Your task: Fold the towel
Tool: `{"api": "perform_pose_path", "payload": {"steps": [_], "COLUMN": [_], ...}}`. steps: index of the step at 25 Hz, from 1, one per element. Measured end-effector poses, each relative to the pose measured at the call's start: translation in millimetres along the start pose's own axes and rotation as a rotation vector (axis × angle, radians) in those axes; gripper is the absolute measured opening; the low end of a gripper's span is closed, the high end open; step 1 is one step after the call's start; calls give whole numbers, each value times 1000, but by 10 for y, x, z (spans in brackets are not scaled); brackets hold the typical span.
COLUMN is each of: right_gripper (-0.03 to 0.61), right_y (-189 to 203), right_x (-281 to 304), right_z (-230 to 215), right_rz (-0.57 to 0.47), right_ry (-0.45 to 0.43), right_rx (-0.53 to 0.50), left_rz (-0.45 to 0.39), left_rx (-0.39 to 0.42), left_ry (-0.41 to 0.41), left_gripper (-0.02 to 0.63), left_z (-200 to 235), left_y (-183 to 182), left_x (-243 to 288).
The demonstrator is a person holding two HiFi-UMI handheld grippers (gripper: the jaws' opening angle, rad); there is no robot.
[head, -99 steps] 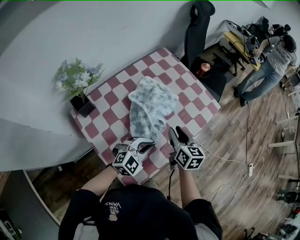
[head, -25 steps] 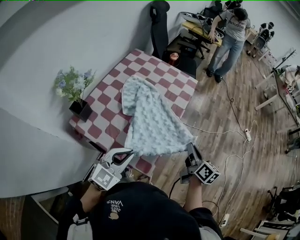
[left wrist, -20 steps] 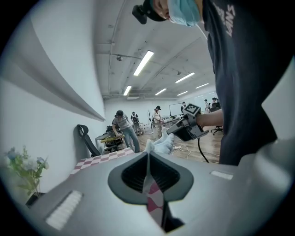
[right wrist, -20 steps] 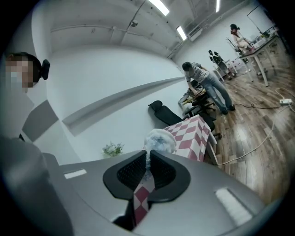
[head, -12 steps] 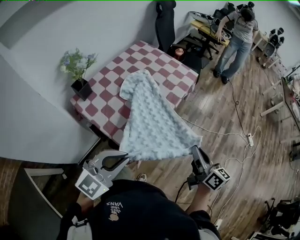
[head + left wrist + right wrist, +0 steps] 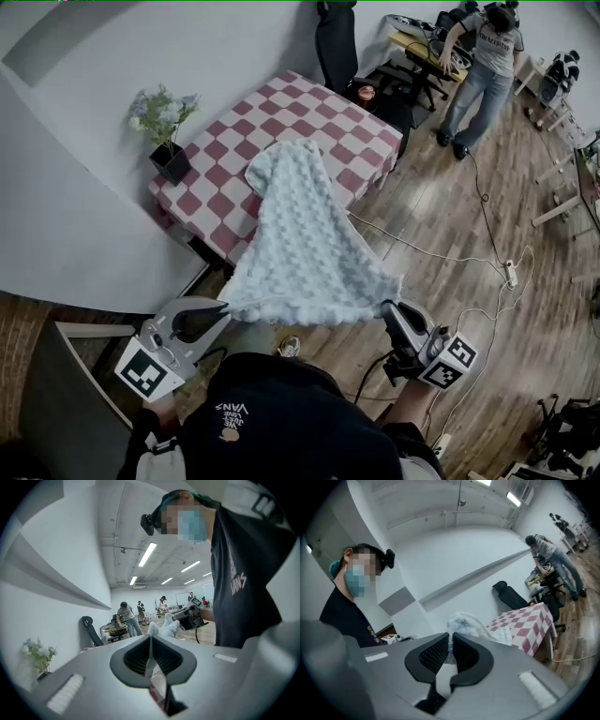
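The pale blue fluffy towel point(image 6: 309, 248) hangs stretched from the red-and-white checked table point(image 6: 319, 112) down toward me, its far end still lying on the tabletop. My left gripper point(image 6: 228, 307) is shut on the towel's near left corner. The right gripper point(image 6: 387, 307) is shut on the near right corner. Between them the near edge is pulled taut, off the table and over the floor. In the left gripper view a thin fold of towel point(image 6: 151, 645) sits between the closed jaws. The right gripper view shows a bunch of towel point(image 6: 464, 620) just past its jaws.
A potted plant point(image 6: 164, 122) stands at the table's left corner by the white wall. A black office chair point(image 6: 339, 42) and a small copper pot point(image 6: 365, 92) are at the far side. A person point(image 6: 483, 66) stands at a desk beyond. Cables point(image 6: 441, 258) cross the wooden floor.
Both grippers have drawn back from the table and risen with the towel corners, so more of the towel has left the tabletop and spans the gap, spread flat.
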State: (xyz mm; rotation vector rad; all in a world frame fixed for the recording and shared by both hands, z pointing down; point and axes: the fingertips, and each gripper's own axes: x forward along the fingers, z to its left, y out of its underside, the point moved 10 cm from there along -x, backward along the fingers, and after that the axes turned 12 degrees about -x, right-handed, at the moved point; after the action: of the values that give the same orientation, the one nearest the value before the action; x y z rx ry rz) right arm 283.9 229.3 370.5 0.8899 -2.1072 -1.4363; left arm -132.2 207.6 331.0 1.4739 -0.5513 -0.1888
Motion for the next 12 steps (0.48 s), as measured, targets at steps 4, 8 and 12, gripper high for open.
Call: {"api": "perform_pose_path", "payload": {"steps": [4,8,12], "right_gripper": [26,26,26], "right_y": [-118,-183,-113], "right_x": [61,218,529], "right_z": [114,-41,-333], "right_rz": [-18,-56,-17], "right_ry": [-90,-34,100], "right_rx": [-35,-14,9], "left_rz": [-27,33,-17], "left_rx": [-67,-91,-201], "left_ry": [57,63,-2], "left_gripper": [12,14,14], "left_z": [137,372,768], "left_y": [-94,45,306], "left_x": [-213,-97,277]}}
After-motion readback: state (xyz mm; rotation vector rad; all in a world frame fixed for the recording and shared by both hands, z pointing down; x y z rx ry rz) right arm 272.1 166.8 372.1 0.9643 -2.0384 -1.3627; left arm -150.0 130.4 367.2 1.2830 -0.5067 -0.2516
